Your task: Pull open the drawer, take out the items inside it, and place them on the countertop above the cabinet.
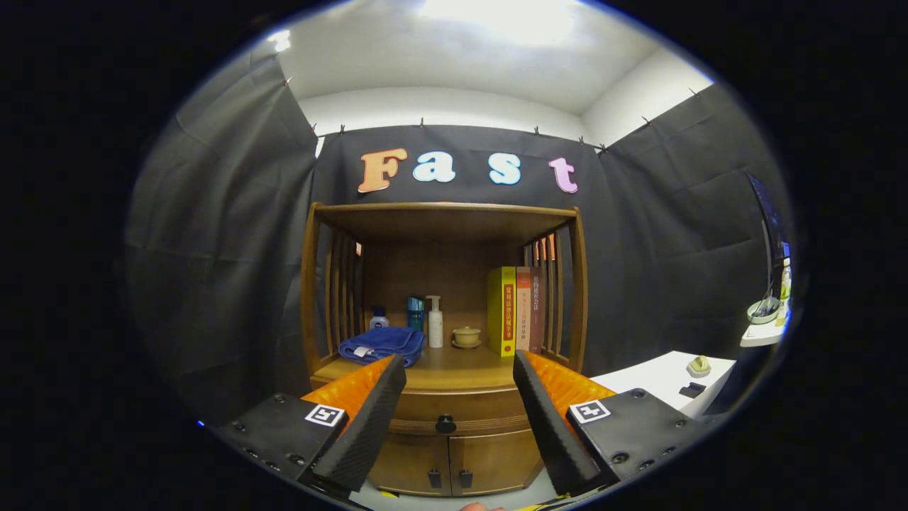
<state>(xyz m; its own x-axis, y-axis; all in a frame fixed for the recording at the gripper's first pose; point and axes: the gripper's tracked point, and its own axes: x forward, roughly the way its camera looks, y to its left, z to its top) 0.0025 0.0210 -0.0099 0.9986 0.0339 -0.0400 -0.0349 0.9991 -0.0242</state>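
The drawer [454,411] sits closed under the countertop [461,369], its small dark knob [445,424] dead ahead between the fingers of the gripper [460,419], which stand wide apart and hold nothing. The knob looks rigid, smooth, probably slippery: pinch it squarely. At 11 o'clock a soft blue towel [379,344]; at 1 o'clock upright books [516,311]. Bare wood lies between.

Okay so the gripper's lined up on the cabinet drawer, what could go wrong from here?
The open gripper is well short of the drawer knob, which is small, so the fingers could slip off or miss it. The countertop already holds a blue towel, bottles, a lidded cup and books, so items set down could knock them.
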